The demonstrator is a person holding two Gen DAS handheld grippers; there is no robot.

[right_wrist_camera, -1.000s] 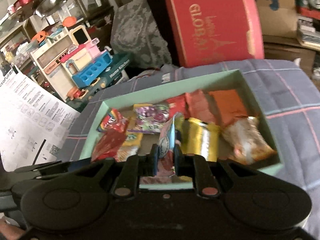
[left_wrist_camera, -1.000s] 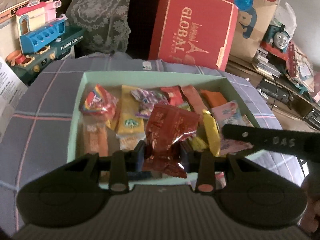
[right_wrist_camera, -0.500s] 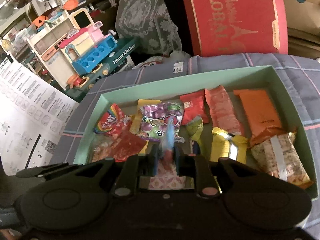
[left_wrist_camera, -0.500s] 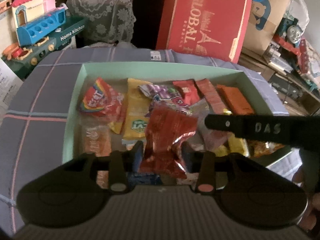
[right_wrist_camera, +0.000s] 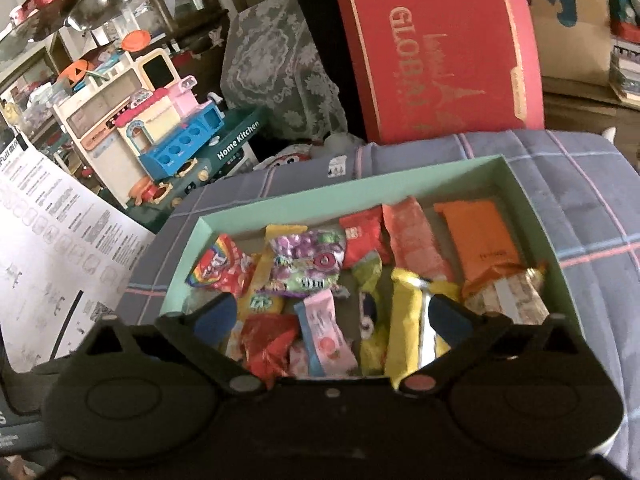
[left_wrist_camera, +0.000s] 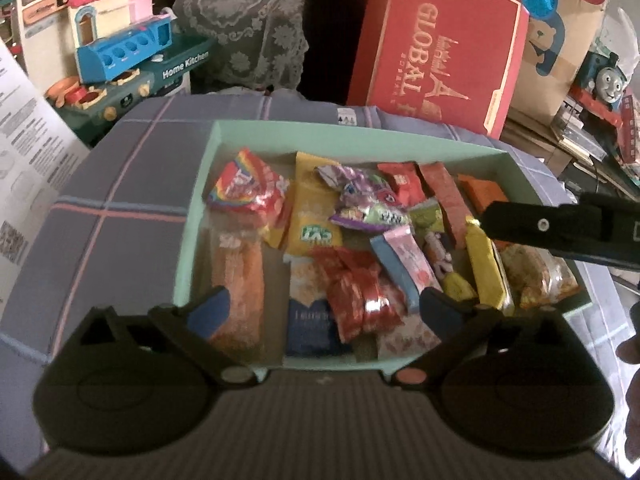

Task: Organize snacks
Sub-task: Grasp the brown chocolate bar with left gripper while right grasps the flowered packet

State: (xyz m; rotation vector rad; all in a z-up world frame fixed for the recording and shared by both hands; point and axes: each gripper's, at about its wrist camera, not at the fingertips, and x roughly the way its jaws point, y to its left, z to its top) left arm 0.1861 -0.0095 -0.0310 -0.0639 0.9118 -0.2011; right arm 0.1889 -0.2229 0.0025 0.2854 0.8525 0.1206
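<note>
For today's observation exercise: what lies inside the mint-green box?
The mint-green box holds loose snack packets: a rainbow packet, purple candy bag, orange packet, pink-and-blue packet and crinkled red packet. Whatever lies beneath them is covered.

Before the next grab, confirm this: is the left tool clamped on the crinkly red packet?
No, the left tool is opening with fingers spread wide, and the red packet lies loose between them in the green box.

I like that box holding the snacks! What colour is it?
Mint green. The snack box shows best in the right wrist view.
</note>
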